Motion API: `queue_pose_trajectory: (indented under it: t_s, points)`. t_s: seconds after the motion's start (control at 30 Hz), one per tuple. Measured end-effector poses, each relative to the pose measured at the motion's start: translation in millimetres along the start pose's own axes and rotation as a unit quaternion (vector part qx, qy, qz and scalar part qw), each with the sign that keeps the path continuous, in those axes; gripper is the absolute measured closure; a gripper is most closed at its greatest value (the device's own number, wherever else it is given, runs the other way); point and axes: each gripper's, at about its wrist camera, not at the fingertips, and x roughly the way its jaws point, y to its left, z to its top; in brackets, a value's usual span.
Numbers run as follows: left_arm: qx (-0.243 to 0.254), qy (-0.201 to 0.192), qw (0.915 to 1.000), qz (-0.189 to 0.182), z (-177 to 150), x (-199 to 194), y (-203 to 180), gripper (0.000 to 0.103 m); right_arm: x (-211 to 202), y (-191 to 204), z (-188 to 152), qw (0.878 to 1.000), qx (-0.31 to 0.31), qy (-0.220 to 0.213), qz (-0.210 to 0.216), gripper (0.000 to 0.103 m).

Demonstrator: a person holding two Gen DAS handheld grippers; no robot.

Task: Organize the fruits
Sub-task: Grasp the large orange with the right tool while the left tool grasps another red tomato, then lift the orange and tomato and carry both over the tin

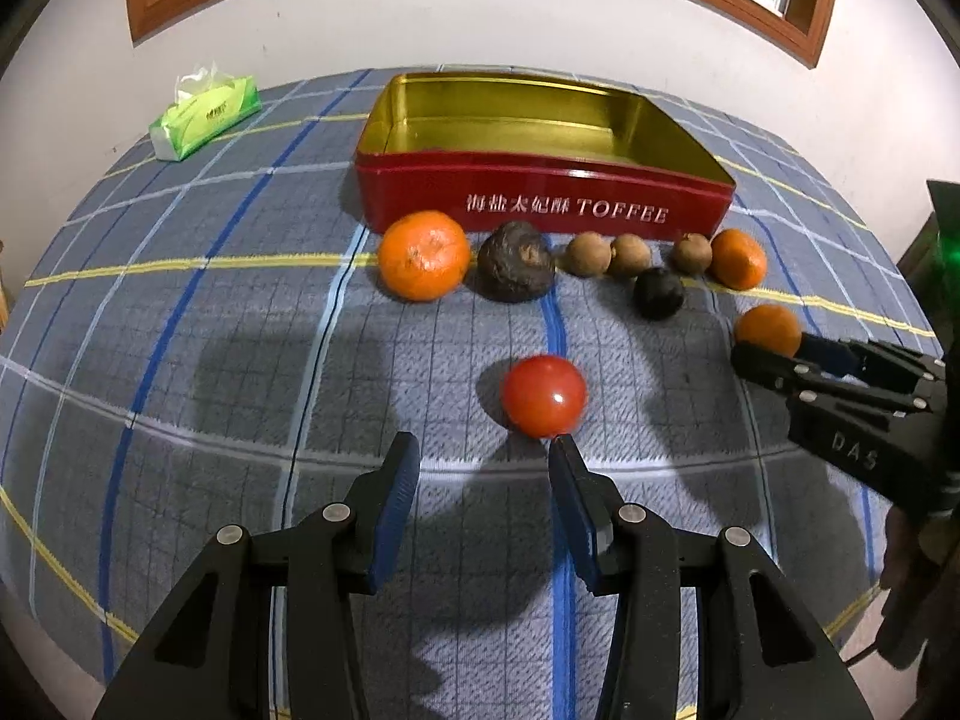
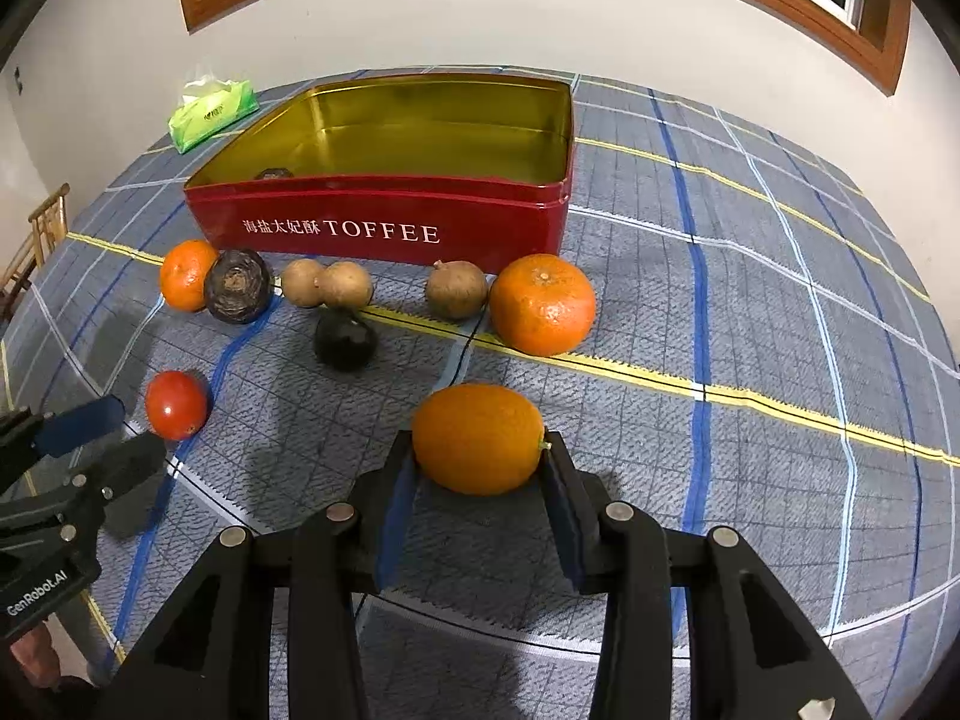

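My right gripper [image 2: 478, 450] is shut on a small oval orange fruit [image 2: 477, 438], one pad against each side, low over the checked cloth. From the left wrist view the same fruit [image 1: 768, 329] shows at that gripper's tips [image 1: 771, 348]. My left gripper [image 1: 485, 445] is open with nothing between its pads. A red tomato [image 1: 543, 396] lies just past its right fingertip [image 1: 561, 450]. Along the front of the red toffee tin [image 1: 540, 204] lie a mandarin [image 1: 424, 255], two dark fruits [image 1: 516, 261], three brown longans [image 1: 630, 253] and another mandarin [image 1: 738, 258].
Inside the tin, behind its front wall [image 2: 384, 228], the top of a dark fruit [image 2: 273, 173] shows. A green tissue pack [image 1: 201, 117] lies at the table's back left. A wooden chair [image 2: 36, 240] stands beyond the left edge. A white wall and window frame are behind.
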Motion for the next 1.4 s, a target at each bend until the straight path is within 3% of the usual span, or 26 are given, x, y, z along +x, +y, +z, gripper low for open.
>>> queue_pose_trajectory:
  t_s: [0.63,0.93,1.4]
  points:
    - [0.012,-0.008,0.9999,0.005,19.6,21.4,-13.8,0.057,-4.1,-5.5,-1.3,1.000,0.008,-0.003,-0.011,0.065]
    - [0.013,-0.016,0.9998,-0.001,21.9,22.7,-14.0,0.071,-3.5,-4.9,-1.2,1.000,0.010,-0.003,-0.014,0.064]
    - [0.011,-0.017,0.9998,0.003,17.7,19.9,-10.4,0.071,-3.1,-5.6,-1.0,1.000,0.007,-0.004,-0.016,0.065]
